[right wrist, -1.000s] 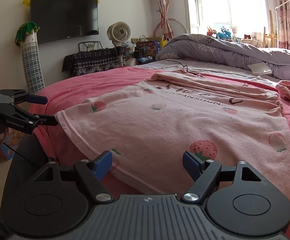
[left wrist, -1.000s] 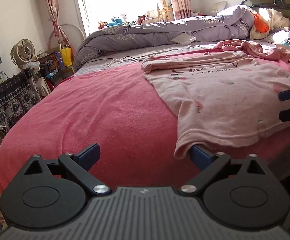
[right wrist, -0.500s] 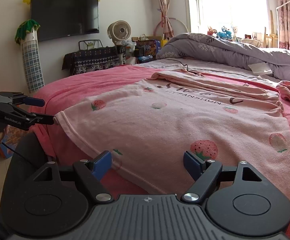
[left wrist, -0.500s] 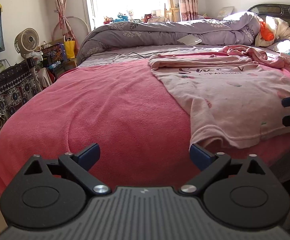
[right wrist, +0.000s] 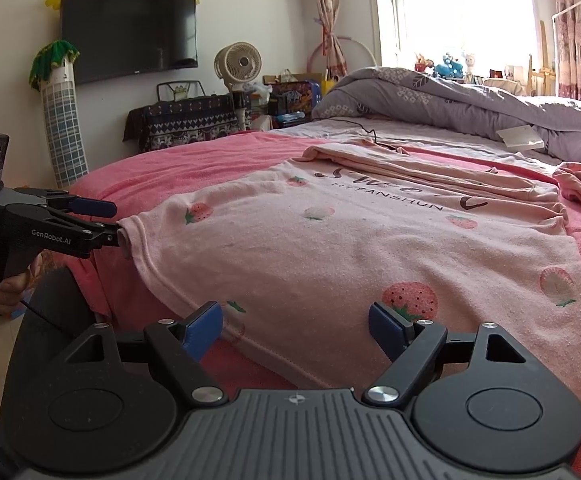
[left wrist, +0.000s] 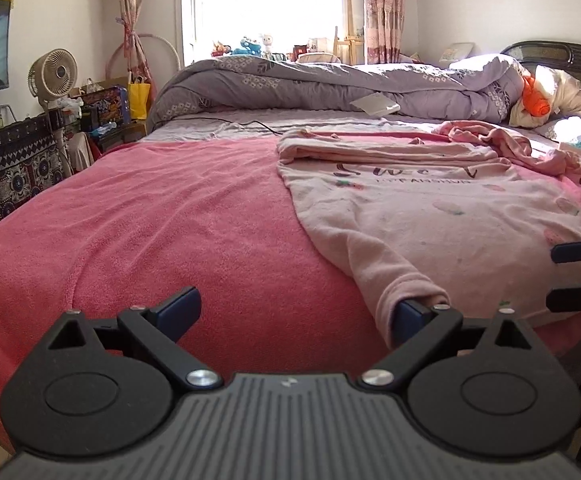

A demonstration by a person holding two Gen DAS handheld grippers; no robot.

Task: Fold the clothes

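A bedroom with pale walls and a bright curtained window holds a wide bed (left wrist: 138, 216) covered by a coral-pink terry blanket. At far left in the right wrist view a black flat television (right wrist: 130, 34) hangs on the wall, with a small cream round fan (right wrist: 239, 65) to its right and a rumpled grey-lilac flowered quilt (left wrist: 330, 84) along the far side of the bed.

The left hand-held gripper (left wrist: 296, 312) stands wide apart at the bed's near edge. Its right blue pad is tucked under the corner of the pale pink strawberry-print cotton shirt (right wrist: 370, 248), which drapes over that pad; the left pad is bare above the blanket, so nothing is pinched. In the right wrist view a hand (right wrist: 8, 284) grips its handle.

The shirt lies spread flat ahead of both tools, its far edge folded over in a long band. The right hand-held gripper (right wrist: 296, 322) is also wide open, its pads straddling the near hem without pressing it.
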